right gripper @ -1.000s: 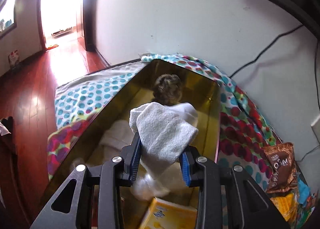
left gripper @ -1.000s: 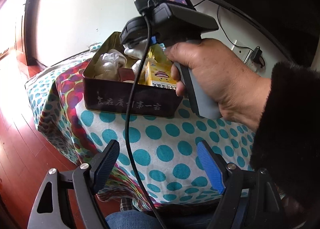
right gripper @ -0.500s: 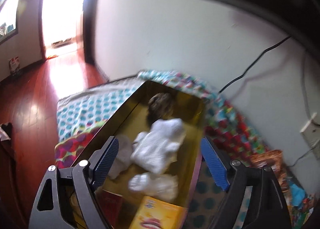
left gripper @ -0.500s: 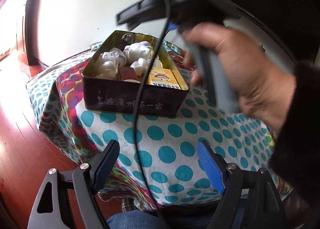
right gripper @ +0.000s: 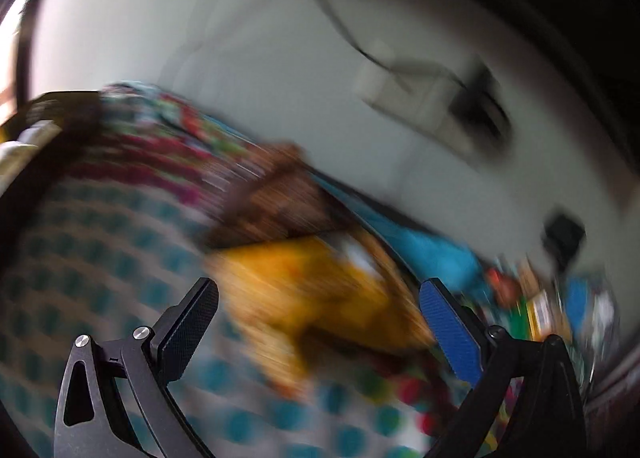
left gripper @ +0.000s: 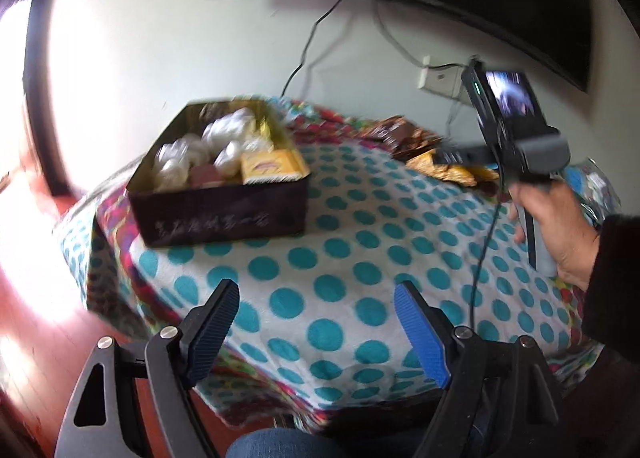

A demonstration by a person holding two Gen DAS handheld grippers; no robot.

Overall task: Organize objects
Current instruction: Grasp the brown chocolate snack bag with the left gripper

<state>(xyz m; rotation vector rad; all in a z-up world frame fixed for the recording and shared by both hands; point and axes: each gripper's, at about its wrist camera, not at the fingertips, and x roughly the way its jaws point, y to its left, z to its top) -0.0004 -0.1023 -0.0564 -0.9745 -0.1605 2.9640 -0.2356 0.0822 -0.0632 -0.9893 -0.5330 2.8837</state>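
Here the right hand-held gripper (right gripper: 318, 316), its jaws just opened wide and empty, hangs over the blurred yellow packet (right gripper: 320, 290) beside the brown packet (right gripper: 276, 202) on the tabletop (left gripper: 340, 258), so a hasty grab may crush or miss it.

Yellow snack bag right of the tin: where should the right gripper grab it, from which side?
A guess, since the right view is blurred: the yellow snack bag lies flat and crumpled on the dotted cloth. Come from above and pinch a raised crease at its near edge. The right gripper is open with nothing held.
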